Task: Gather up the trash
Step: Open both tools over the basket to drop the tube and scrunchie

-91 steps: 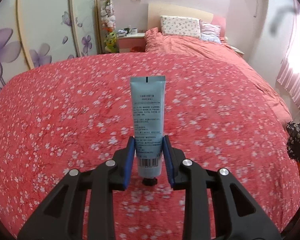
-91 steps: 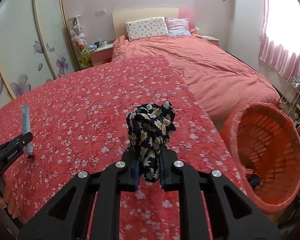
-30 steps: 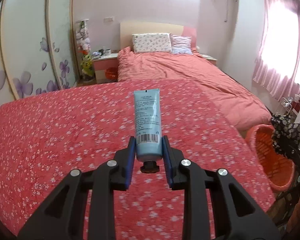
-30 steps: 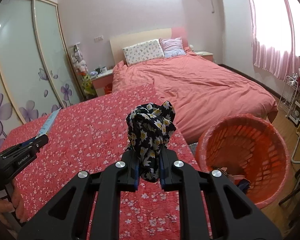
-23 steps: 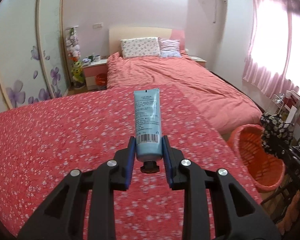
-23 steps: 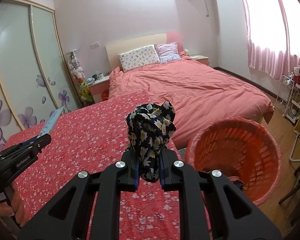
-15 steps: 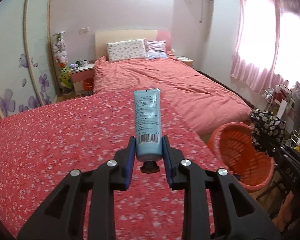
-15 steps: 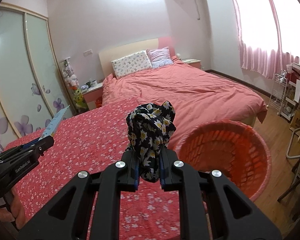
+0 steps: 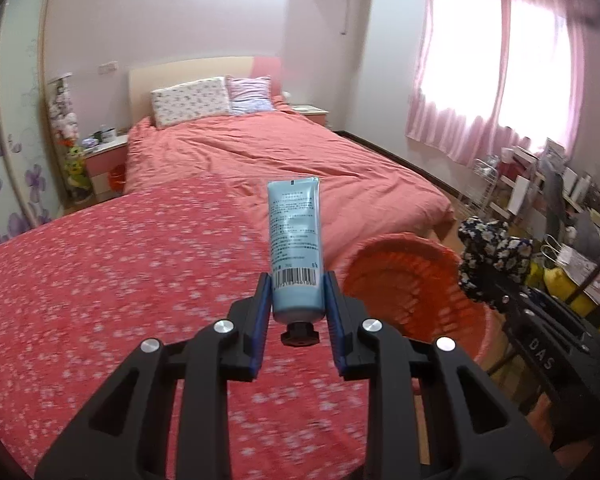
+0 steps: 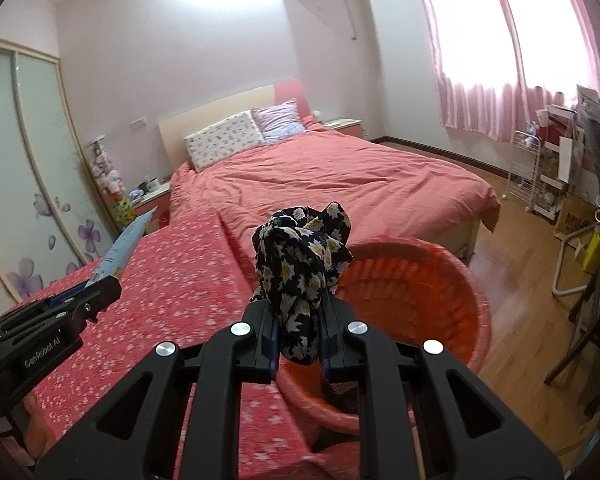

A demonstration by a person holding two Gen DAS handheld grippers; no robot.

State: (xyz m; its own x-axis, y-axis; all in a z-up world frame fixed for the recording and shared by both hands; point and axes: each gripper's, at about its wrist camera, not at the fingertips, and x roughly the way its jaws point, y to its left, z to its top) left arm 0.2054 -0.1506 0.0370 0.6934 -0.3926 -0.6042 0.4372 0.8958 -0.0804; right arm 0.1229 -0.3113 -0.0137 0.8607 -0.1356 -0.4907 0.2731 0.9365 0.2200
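My left gripper (image 9: 297, 300) is shut on a light blue tube (image 9: 295, 240) with a black cap, held upright above the flowered red bedspread (image 9: 120, 280). My right gripper (image 10: 299, 328) is shut on a crumpled black cloth with daisies (image 10: 302, 264), held over the near rim of the orange plastic basket (image 10: 440, 292). The basket also shows in the left wrist view (image 9: 412, 292), right of the tube, with the cloth (image 9: 494, 256) beside it. The left gripper and tube show at the left of the right wrist view (image 10: 112, 264).
A second bed with a plain coral cover (image 10: 360, 188) and pillows lies beyond. Wood floor (image 10: 520, 272), a white wire rack (image 10: 540, 168) and cluttered furniture stand on the right. A sliding wardrobe with purple flowers (image 10: 32, 200) is on the left.
Both grippers have swung right and forward, away from the flowered bedspread toward the orange basket. The cloth is now over the basket's near rim. Both grips are unchanged.
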